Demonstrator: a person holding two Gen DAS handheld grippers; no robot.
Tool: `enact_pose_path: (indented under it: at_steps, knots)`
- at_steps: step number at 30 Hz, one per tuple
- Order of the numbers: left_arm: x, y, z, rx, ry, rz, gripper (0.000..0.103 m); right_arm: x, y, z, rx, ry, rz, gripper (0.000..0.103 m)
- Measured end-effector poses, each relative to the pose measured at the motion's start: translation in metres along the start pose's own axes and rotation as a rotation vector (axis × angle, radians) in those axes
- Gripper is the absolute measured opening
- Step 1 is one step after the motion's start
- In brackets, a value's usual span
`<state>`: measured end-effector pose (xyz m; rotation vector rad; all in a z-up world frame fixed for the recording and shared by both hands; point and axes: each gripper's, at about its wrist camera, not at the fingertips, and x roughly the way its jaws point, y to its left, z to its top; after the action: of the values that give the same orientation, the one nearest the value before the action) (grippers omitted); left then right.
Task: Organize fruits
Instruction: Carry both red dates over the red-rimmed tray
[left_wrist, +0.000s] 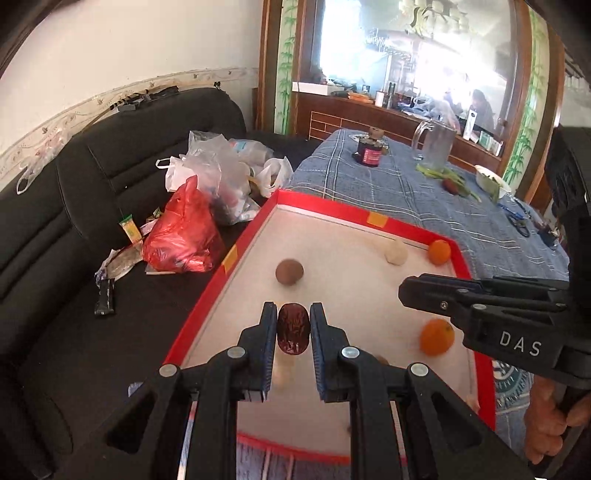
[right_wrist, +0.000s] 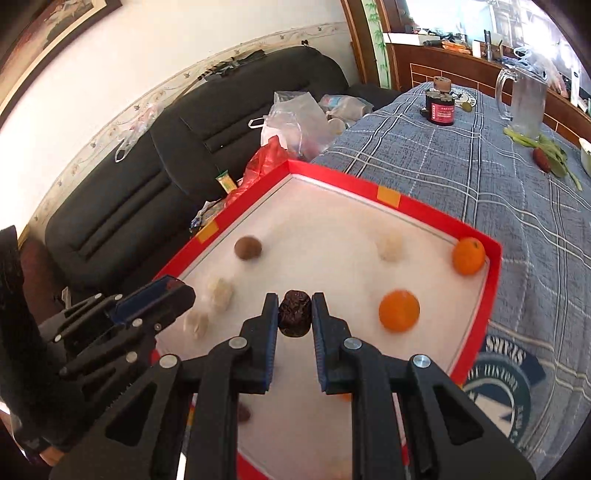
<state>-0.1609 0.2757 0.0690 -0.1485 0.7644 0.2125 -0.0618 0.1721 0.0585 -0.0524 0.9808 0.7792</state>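
A red-rimmed white tray (left_wrist: 317, 201) (right_wrist: 491, 280) lies on the table. In the left wrist view, my left gripper (left_wrist: 293, 312) is shut on a dark red date (left_wrist: 293, 334), held above the tray's near half. In the right wrist view, my right gripper (right_wrist: 294, 301) is shut on a wrinkled dark date (right_wrist: 294, 314). In the tray lie two oranges (right_wrist: 399, 309) (right_wrist: 468, 256), a brown round fruit (right_wrist: 248, 248) and several pale lumpy fruits (right_wrist: 220, 291). Each gripper shows in the other's view, the right one (left_wrist: 410, 291) over the tray's right side, the left one (right_wrist: 177, 291) over its left rim.
A black sofa (left_wrist: 110, 177) left of the table carries plastic bags (left_wrist: 184, 236) and wrappers. On the blue plaid cloth (right_wrist: 461, 158) beyond the tray stand a dark jar (right_wrist: 440, 107), a glass pitcher (right_wrist: 524, 103), greens and a bowl (left_wrist: 491, 181). A hand (left_wrist: 550, 417) grips the right handle.
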Motion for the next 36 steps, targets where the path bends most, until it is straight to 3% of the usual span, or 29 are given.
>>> enact_pose_path:
  at_steps: [14, 25, 36]
  knots:
    - [0.043, 0.001, 0.015, 0.022, 0.076, 0.075, 0.017, 0.047, -0.017, 0.015, 0.055, 0.056, 0.000, 0.020]
    - [0.062, -0.007, 0.019, 0.055, 0.117, 0.100, 0.017, 0.062, -0.037, 0.020, 0.086, 0.062, -0.029, 0.020]
    - [0.071, -0.015, 0.021, 0.092, 0.163, 0.161, 0.017, 0.058, -0.060, 0.026, 0.109, 0.051, -0.113, 0.020]
